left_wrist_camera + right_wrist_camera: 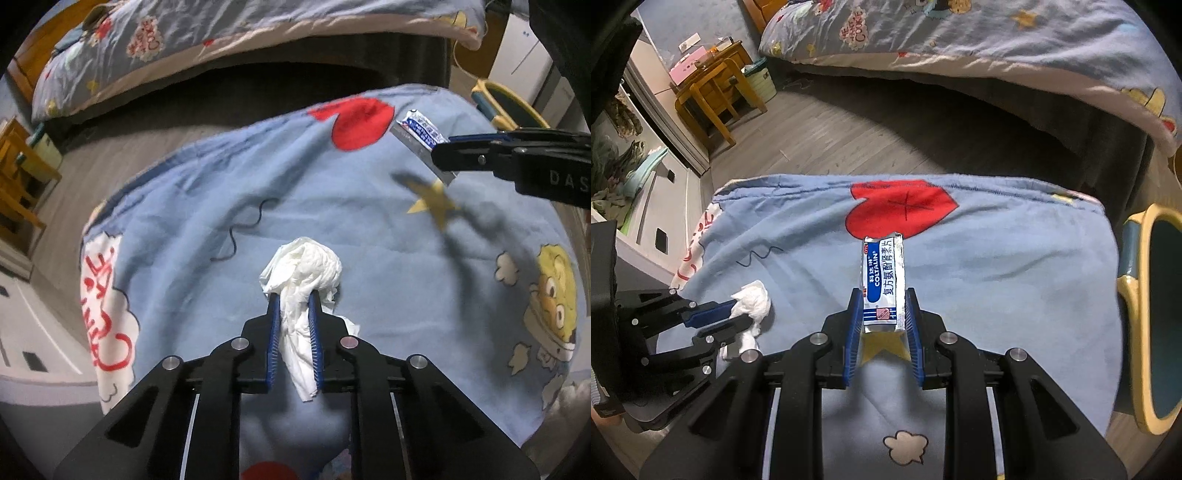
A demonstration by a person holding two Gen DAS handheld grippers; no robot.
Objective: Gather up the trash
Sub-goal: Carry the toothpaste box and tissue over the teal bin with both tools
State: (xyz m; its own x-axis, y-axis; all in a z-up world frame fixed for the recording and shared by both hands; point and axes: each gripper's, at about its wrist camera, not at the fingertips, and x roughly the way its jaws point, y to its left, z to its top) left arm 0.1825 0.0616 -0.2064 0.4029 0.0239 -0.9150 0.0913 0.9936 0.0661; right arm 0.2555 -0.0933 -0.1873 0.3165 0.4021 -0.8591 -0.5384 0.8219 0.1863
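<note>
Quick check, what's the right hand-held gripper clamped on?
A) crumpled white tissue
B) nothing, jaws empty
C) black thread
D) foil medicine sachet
D: in the right wrist view, the right hand-held gripper pinches a blue-and-white Coltalin foil sachet between its blue pads; the crumpled tissue sits in the left hand-held gripper.

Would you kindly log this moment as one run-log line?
left gripper: shut on tissue | right gripper: shut on packet | both over blue blanket | bin: beside blanket, nothing dropped yet
</note>
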